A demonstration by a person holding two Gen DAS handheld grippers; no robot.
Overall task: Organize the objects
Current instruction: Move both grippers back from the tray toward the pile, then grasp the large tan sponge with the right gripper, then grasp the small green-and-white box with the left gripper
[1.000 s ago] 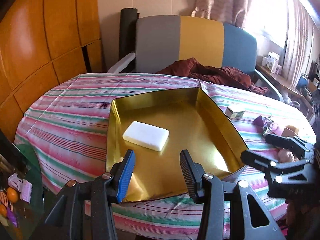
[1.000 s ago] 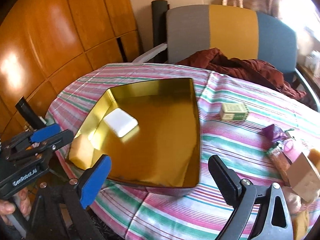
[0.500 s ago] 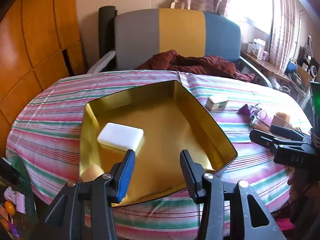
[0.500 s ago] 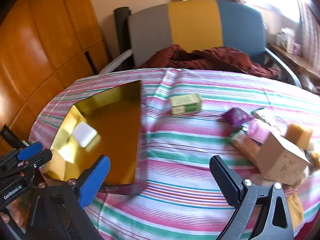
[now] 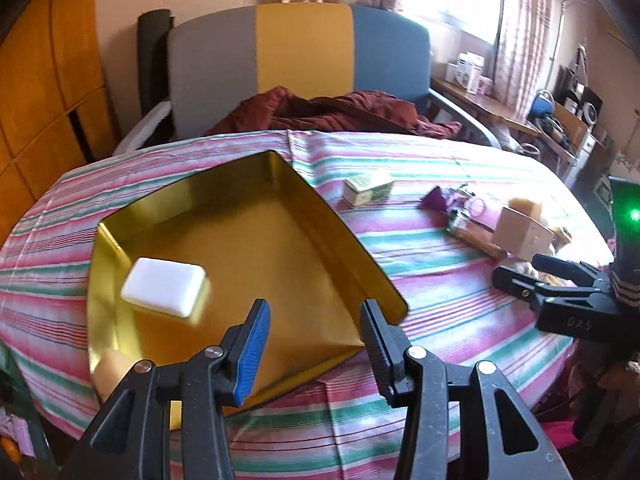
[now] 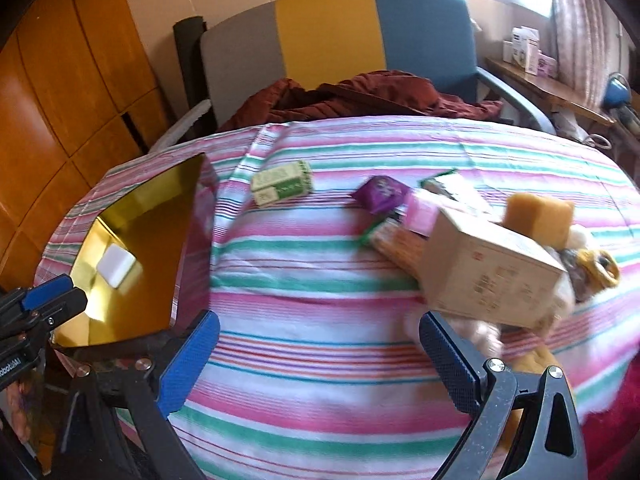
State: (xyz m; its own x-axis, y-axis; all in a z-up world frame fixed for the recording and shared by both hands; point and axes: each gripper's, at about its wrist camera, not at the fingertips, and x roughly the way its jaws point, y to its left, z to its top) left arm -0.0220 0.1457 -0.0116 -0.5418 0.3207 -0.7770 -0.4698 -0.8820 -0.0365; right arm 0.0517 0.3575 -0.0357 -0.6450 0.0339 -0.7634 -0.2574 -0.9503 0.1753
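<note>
Now between pickups: right gripper (image 6: 316,364) spread wide and empty near the cardboard box (image 6: 488,272), left gripper (image 5: 314,344) parted, empty over the gold tray (image 5: 256,248) holding only the white soap (image 5: 164,286); next, close on the box.

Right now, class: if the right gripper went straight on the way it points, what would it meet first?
Probably the bare striped tablecloth: nothing lies between the open right gripper and it. The cardboard box sits off to one side, though depth is unclear.

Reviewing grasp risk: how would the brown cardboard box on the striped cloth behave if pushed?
The cardboard box probably tips rather than slides: it lies tilted on a packet. It looks light. Pushed, it would likely nudge the yellow block resting against it.
</note>
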